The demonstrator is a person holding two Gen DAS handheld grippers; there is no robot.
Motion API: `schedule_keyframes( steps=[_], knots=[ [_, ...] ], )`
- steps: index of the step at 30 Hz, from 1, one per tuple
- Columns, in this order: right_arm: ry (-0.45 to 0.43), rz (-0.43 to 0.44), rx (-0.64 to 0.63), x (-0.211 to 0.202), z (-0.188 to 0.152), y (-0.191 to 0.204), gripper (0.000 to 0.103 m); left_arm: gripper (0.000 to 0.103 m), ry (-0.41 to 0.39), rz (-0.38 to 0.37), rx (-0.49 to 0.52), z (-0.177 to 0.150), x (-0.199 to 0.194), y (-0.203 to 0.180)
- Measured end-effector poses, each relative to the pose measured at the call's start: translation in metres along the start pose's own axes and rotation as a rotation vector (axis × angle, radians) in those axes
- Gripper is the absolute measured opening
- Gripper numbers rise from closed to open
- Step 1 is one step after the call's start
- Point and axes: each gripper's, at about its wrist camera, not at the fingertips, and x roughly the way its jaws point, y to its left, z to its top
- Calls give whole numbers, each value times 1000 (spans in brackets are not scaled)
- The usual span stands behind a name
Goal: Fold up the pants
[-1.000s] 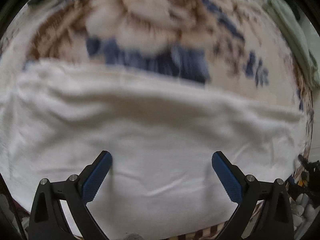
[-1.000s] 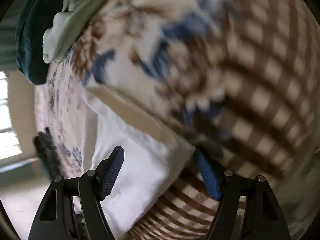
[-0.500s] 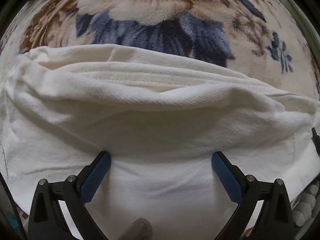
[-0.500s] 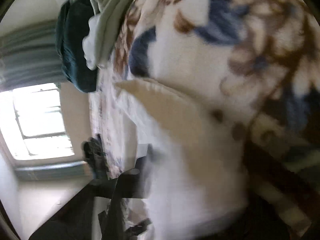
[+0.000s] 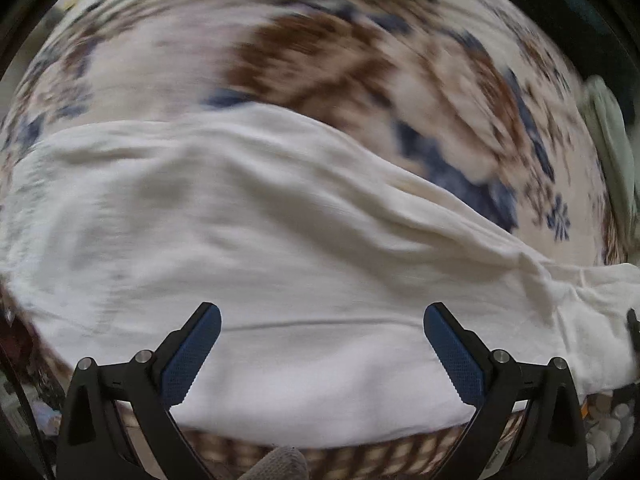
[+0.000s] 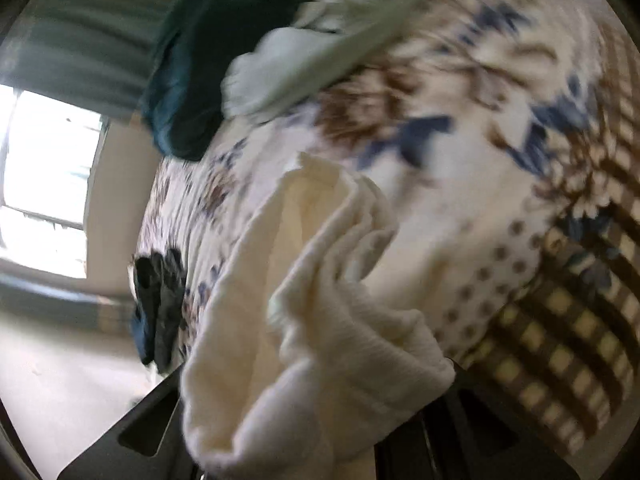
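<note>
Left wrist view: I'm hovering the left gripper over the white pants, jaws standing wide apart, nothing between the pads. Pants are lying flat directly under and ahead of me, long axis running 9 to 3 o'clock across the frame, far edge sagging toward 4 o'clock. The pads aren't visibly pressing on the cloth. Surface is a floral fleece blanket, cream with brown and blue blooms, showing from 10 to 2 o'clock. A pale green garment is sitting at 3 o'clock on the blanket edge.

Right wrist view: the right gripper is clamping a bunched end of the pants; fingers are buried under cloth, so I'm judging the grip from the fabric bunching out of the jaws toward 12 o'clock. The jaws have just been closing, cloth between them. This hand is the one carrying the fold; the left is free to pin or grab. Dark teal clothes are piled at 11 o'clock, a window at 9 o'clock, a checked blanket border at 4 o'clock.
</note>
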Motion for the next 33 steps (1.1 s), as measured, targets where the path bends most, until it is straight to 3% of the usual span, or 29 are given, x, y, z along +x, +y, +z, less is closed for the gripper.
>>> schedule_keyframes(
  steps=[4,5,11,17,19,21,22,24,25,27,29,31,33],
  knots=[
    [3,-38,-124,4,-63,81,9,103,-58,43,-27,0,-28,72],
    [7,-50,-155,3,-84,95,9,103,-68,54,-33,-7,-24,72],
    [102,-114,-375,67,-244,192,9,103,-77,101,-97,-16,-44,172],
    [226,-194,-678,133,-398,243,8,103,-110,140,-121,-14,-50,230],
    [269,-231,-769,152,-431,247,9,103,-122,145,-126,-11,-50,240],
    [319,-298,-851,168,-454,244,21,103,-128,138,-135,-8,-52,245],
    [336,-298,-874,167,-461,245,28,103,-132,131,-141,-6,-52,245],
    [448,-225,-896,166,-464,245,72,103,-136,112,-146,0,-53,240],
    [517,-161,-867,162,-460,244,78,103,-141,93,-152,3,-55,234],
    [627,13,-738,140,-439,238,78,103,-150,47,-156,9,-59,221],
    [664,79,-639,120,-414,229,78,103,-152,-19,-133,15,-61,194],
    [617,7,-565,99,-379,208,78,103,-139,-60,-88,19,-56,164],
    [551,-135,-513,86,-343,180,78,103,-121,-68,-20,21,-38,128]
  ],
)
